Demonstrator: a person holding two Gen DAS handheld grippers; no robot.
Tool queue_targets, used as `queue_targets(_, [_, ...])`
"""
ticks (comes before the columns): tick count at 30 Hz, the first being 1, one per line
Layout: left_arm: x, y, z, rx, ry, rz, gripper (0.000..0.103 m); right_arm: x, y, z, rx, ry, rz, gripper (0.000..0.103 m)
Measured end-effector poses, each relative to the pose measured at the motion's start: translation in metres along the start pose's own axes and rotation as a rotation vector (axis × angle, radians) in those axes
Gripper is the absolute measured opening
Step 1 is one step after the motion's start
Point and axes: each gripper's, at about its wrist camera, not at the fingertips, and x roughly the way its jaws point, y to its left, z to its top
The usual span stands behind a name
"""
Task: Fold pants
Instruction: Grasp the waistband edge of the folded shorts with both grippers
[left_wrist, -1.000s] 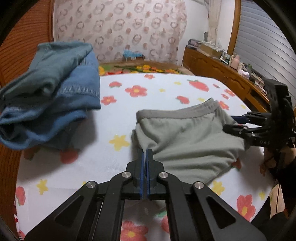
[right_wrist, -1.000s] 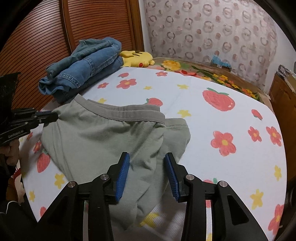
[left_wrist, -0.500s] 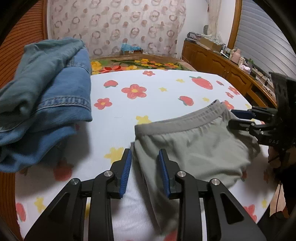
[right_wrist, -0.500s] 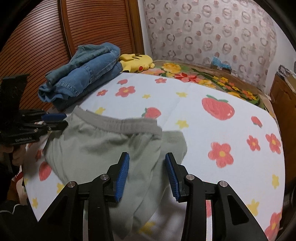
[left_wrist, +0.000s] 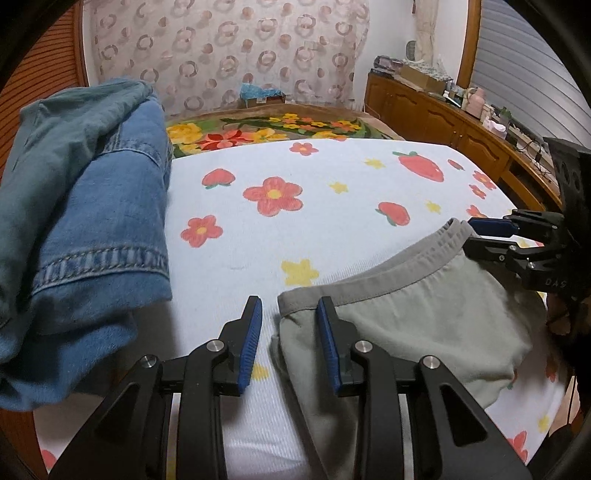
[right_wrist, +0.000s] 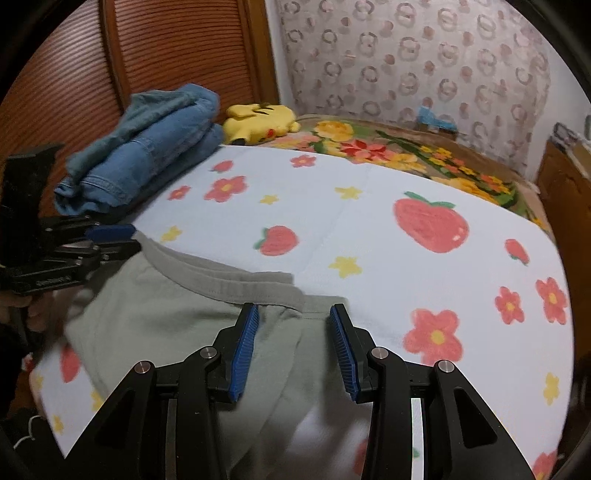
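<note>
Grey-green pants (left_wrist: 424, 325) lie folded flat on the flowered white sheet (left_wrist: 295, 229), waistband toward the far side. My left gripper (left_wrist: 290, 317) is open, its jaws straddling the left corner of the waistband, holding nothing. My right gripper (right_wrist: 293, 325) is open over the right end of the pants (right_wrist: 166, 317), empty. The right gripper also shows in the left wrist view (left_wrist: 491, 236) at the far waistband corner. The left gripper shows in the right wrist view (right_wrist: 110, 240) at the opposite corner.
A pile of folded blue jeans (left_wrist: 81, 206) sits on the bed's left side, also in the right wrist view (right_wrist: 147, 147). A yellow plush toy (right_wrist: 258, 122) lies beyond it. A wooden dresser (left_wrist: 461, 125) runs along the right wall.
My left gripper opened and let go of the pants, which now lie flat. Both grippers moved forward toward the waistband corners.
</note>
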Motion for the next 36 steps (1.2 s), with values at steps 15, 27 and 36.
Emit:
queue_targets(15, [-0.001,-0.001,-0.003,-0.035,0.009,-0.005,0.076,-0.010,-0.004,0.000,0.022,-0.005,0.002,0.046])
queue_targets(27, [-0.001,-0.002,-0.015,-0.043,0.026,-0.039,0.074,-0.008,-0.010,-0.004,0.063,0.037,0.007,0.053])
queue_targets(36, [-0.002,-0.003,-0.014,-0.052,0.018,-0.071,0.058,-0.004,-0.013,-0.003,0.089,0.046,0.058,0.053])
